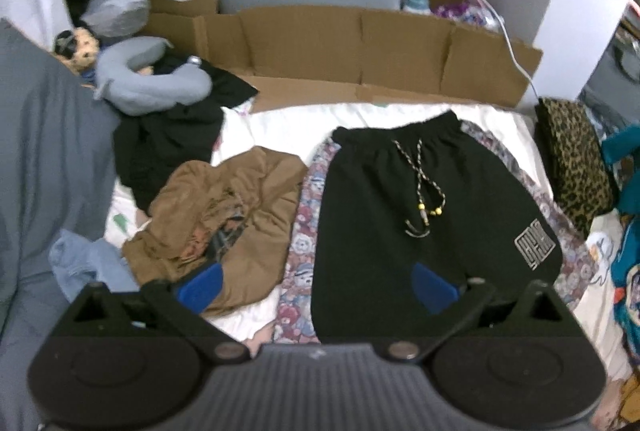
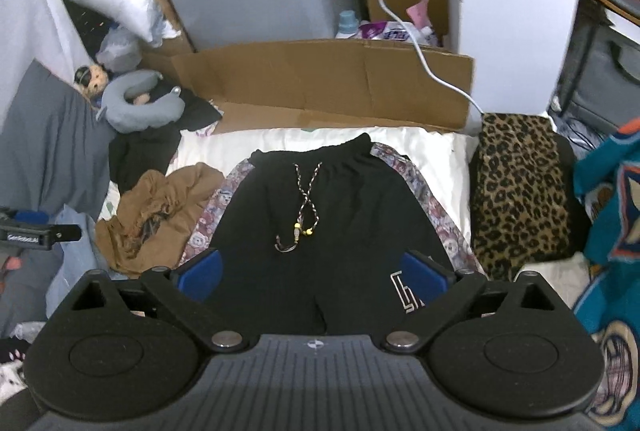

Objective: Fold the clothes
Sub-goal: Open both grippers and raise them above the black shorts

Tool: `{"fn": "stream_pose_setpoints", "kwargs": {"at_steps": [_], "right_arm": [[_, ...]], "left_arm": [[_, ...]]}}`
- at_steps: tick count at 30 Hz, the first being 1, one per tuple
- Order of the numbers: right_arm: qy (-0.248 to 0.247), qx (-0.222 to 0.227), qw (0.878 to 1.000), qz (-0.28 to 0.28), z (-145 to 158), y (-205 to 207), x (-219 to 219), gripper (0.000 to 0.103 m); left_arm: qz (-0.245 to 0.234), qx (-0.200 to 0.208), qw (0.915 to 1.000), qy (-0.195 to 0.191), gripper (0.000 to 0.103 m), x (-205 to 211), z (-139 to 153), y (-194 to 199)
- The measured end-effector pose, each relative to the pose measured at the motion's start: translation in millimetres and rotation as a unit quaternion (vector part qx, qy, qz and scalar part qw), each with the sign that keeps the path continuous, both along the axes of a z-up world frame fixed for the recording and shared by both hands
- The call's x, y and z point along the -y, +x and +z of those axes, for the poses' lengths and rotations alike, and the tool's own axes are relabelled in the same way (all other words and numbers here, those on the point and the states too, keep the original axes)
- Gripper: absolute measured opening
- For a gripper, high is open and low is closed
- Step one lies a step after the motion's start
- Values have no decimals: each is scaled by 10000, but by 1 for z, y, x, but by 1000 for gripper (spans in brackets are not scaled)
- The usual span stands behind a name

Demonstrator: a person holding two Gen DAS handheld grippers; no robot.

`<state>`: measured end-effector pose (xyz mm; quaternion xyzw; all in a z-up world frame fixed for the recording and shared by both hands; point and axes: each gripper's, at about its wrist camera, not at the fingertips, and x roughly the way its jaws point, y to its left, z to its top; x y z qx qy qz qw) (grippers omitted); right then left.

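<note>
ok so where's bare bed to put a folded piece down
Bare sheet shows between the black shorts and the leopard-print item, plus a strip along the cardboard. The left is crowded: brown garment, black clothes.

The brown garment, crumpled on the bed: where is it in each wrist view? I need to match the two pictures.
Left wrist: the brown garment lies left of centre, just left of the black shorts, partly behind the left gripper's fingers.
Right wrist: it sits at the left, smaller, again left of the shorts.
Shared landmark: the shorts' braided drawstring.
</note>
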<state>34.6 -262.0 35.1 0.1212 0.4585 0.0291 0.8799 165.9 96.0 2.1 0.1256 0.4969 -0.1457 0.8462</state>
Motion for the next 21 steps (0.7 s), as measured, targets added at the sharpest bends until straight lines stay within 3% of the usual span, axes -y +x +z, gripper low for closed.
{"fn": "stream_pose_setpoints", "kwargs": {"at_steps": [7,15,21], "right_arm": [[-77,201,9994,-271,24,-39,-12,100],[-71,362,9989,-298,22,-82,-22,100],[146,529,9983,-204,13,-106,-27,100]], "left_arm": [[162,231,9996,12,102,-34,26,-31],[635,191,9978,23,102,-94,29,-67],[687,122,9976,-33,102,-123,41,-86]]}}
